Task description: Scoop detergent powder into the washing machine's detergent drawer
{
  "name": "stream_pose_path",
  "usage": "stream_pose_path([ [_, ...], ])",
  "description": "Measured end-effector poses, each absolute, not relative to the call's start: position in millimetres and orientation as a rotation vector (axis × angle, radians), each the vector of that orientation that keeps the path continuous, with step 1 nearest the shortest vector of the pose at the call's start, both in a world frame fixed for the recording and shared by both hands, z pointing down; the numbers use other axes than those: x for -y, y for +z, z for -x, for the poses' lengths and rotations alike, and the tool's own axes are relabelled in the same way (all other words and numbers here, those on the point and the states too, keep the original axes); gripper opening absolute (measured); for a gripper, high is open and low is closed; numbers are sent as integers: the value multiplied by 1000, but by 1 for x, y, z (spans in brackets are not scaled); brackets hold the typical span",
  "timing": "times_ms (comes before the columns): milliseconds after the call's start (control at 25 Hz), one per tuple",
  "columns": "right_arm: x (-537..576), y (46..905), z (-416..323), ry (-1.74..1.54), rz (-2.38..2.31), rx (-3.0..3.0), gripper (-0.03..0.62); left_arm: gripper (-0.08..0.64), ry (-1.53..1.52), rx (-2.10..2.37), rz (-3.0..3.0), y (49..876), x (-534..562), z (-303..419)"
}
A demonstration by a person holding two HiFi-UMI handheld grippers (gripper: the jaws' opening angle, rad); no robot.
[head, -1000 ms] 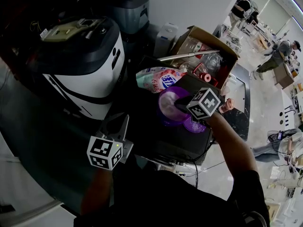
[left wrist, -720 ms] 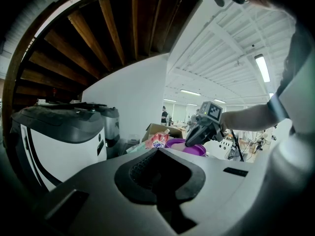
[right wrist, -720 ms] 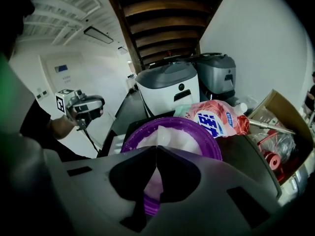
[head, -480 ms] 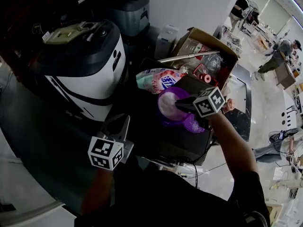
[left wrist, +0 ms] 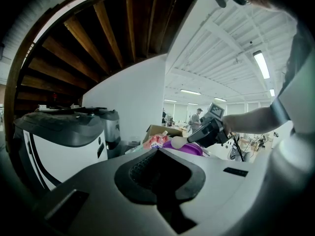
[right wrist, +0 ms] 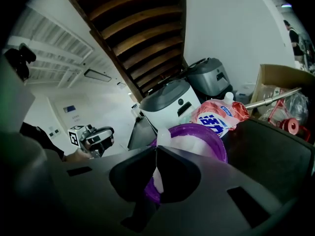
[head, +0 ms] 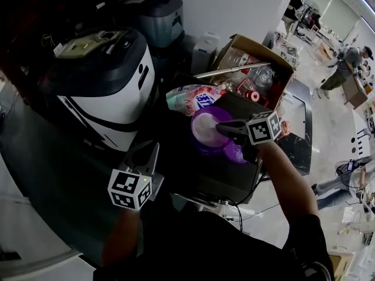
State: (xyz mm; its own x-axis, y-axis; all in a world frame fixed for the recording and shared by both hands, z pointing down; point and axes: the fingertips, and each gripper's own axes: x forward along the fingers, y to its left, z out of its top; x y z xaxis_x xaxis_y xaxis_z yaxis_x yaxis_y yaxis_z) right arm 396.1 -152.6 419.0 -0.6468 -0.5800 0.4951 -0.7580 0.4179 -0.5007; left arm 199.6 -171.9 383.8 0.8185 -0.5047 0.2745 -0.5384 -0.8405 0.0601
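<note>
A purple tub [head: 206, 130] of white detergent powder [right wrist: 194, 140] sits on a dark box top. My right gripper [head: 227, 126] reaches over its right rim and is shut on the handle of a white scoop [right wrist: 164, 137], whose bowl is at the powder. The right gripper [right wrist: 155, 150] shows the handle pinched between its jaws. The white and dark washing machine [head: 102, 78] stands to the left, and its detergent drawer cannot be made out. My left gripper [head: 146, 156] hangs low in front of the machine, jaws together and holding nothing [left wrist: 158, 154].
A pink and blue detergent refill bag [head: 193, 98] lies just behind the tub. A purple lid [head: 235, 153] lies at its right. An open cardboard box [head: 252, 63] of bottles and a metal pole is behind. A second machine [head: 155, 13] stands at the back. People work far right.
My right gripper has drawn back slightly to the right over the tub, still shut on the scoop. The left gripper has stayed where it was.
</note>
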Motion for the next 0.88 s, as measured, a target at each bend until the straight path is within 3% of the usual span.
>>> stream_pose_path([
  [880, 120, 379, -403, 1168, -1282, 2679, 20, 6, 390, 1043, -2837, 357, 138, -156],
])
